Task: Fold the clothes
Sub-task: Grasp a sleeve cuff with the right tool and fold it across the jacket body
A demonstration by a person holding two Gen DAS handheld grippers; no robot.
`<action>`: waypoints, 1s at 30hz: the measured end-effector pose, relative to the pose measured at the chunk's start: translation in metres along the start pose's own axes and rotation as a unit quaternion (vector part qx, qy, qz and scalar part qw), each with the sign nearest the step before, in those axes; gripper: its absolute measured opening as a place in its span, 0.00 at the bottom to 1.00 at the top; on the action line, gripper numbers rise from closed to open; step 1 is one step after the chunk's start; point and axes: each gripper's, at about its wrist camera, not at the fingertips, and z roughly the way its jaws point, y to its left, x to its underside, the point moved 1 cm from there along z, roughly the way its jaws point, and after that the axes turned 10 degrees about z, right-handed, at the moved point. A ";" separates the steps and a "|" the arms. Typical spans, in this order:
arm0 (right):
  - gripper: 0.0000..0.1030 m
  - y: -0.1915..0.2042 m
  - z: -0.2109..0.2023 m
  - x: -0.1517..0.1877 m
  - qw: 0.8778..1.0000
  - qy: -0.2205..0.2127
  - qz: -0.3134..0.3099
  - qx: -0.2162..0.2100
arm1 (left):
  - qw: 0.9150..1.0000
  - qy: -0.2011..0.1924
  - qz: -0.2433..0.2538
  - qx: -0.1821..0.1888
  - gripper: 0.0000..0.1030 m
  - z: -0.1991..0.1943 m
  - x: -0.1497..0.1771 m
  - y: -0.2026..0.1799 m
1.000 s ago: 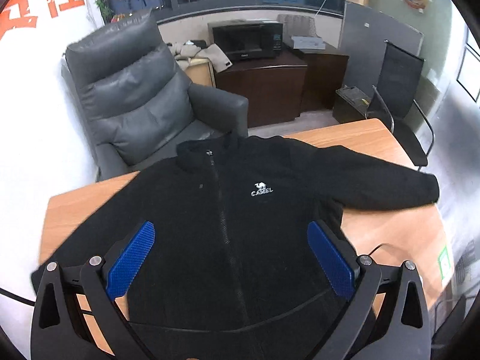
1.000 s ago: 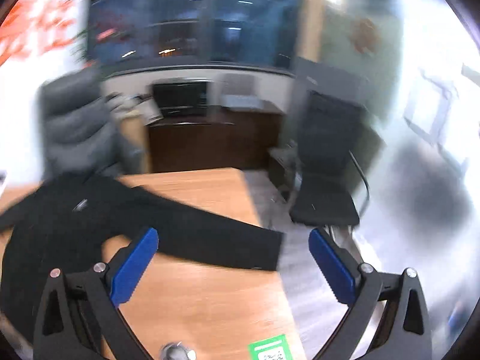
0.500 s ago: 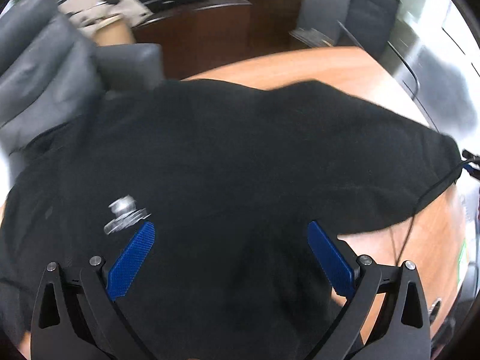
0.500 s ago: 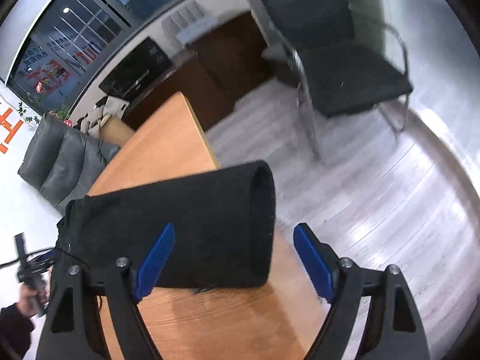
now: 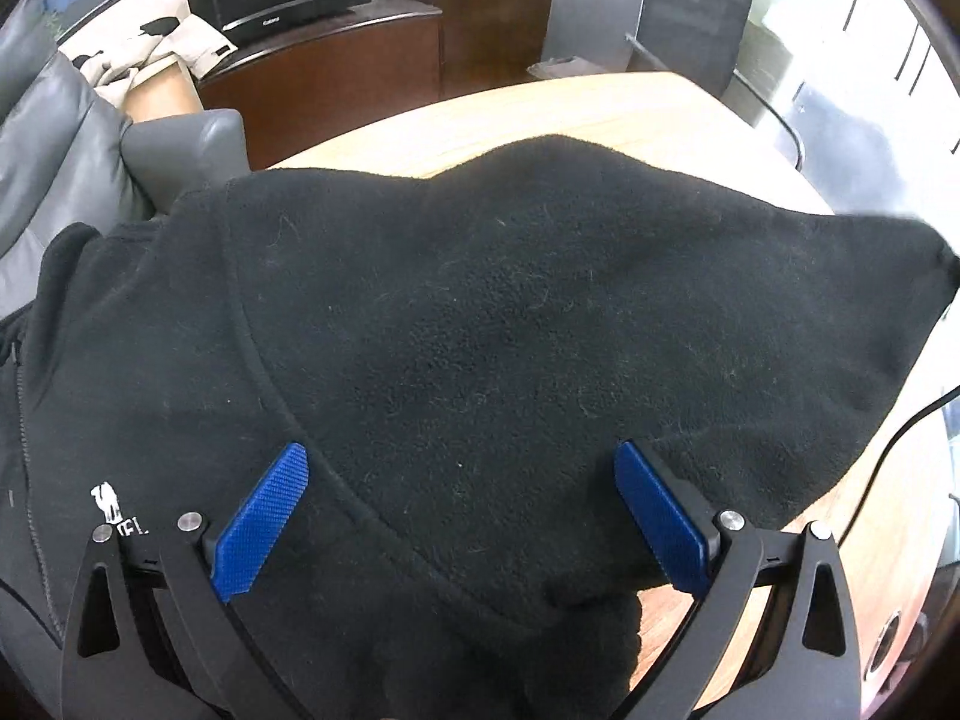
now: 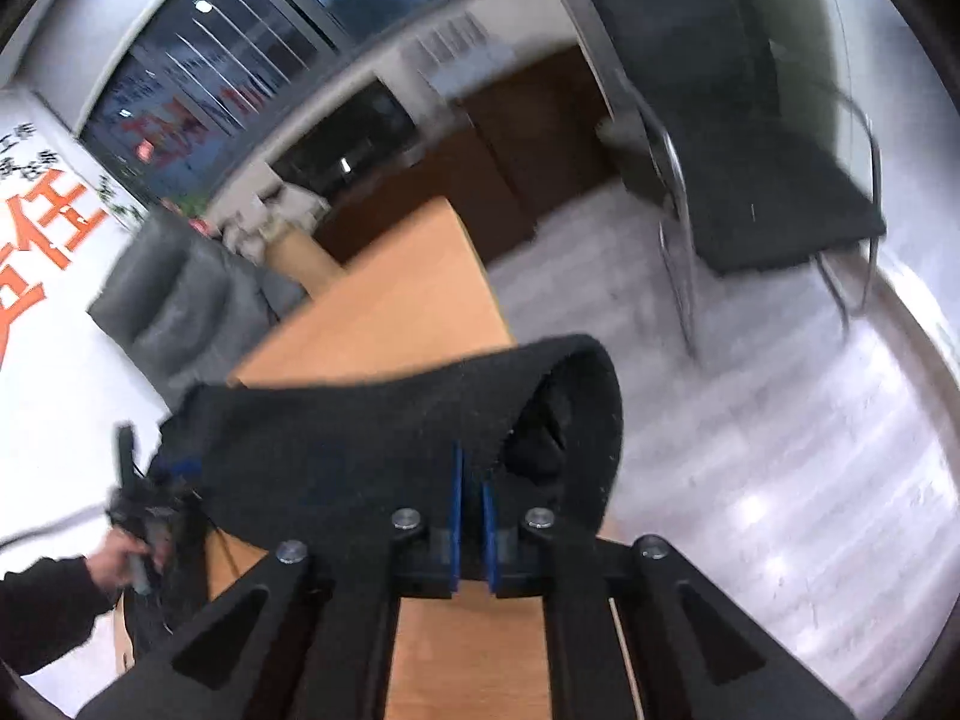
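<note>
Left wrist view: the black fleece jacket point(image 5: 456, 324) lies spread on the wooden bench point(image 5: 600, 114), with its sleeve filling the frame; the left gripper point(image 5: 462, 516) hovers over it, jaws released and wide apart. Only this view shows the zipper and white chest logo point(image 5: 111, 507). Right wrist view: the right gripper point(image 6: 471, 498) has its jaws clenched on the sleeve cuff point(image 6: 576, 414), raised over the bench edge; an office chair point(image 6: 750, 168) stands beyond.
</note>
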 end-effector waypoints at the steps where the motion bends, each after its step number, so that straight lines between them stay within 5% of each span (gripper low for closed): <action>1: 0.05 0.014 -0.010 -0.005 1.000 -0.015 -0.010 -0.005 | 1.000 -0.004 0.001 0.001 1.00 -0.001 0.001 -0.001; 9: 0.05 0.166 -0.072 -0.035 0.985 -0.106 -0.127 -0.045 | 0.998 -0.057 0.023 -0.004 1.00 -0.015 0.020 -0.015; 19: 0.04 0.333 -0.066 -0.012 0.960 -0.094 -0.259 -0.050 | 0.997 -0.073 0.003 -0.021 1.00 -0.044 0.024 -0.015; 24: 0.04 0.421 -0.048 0.013 0.938 -0.071 -0.330 -0.079 | 0.986 -0.129 -0.079 -0.070 1.00 -0.139 0.058 0.036; 30: 0.04 0.530 0.016 0.080 0.904 -0.017 -0.402 -0.143 | 0.964 -0.120 -0.181 -0.157 1.00 -0.239 0.148 0.114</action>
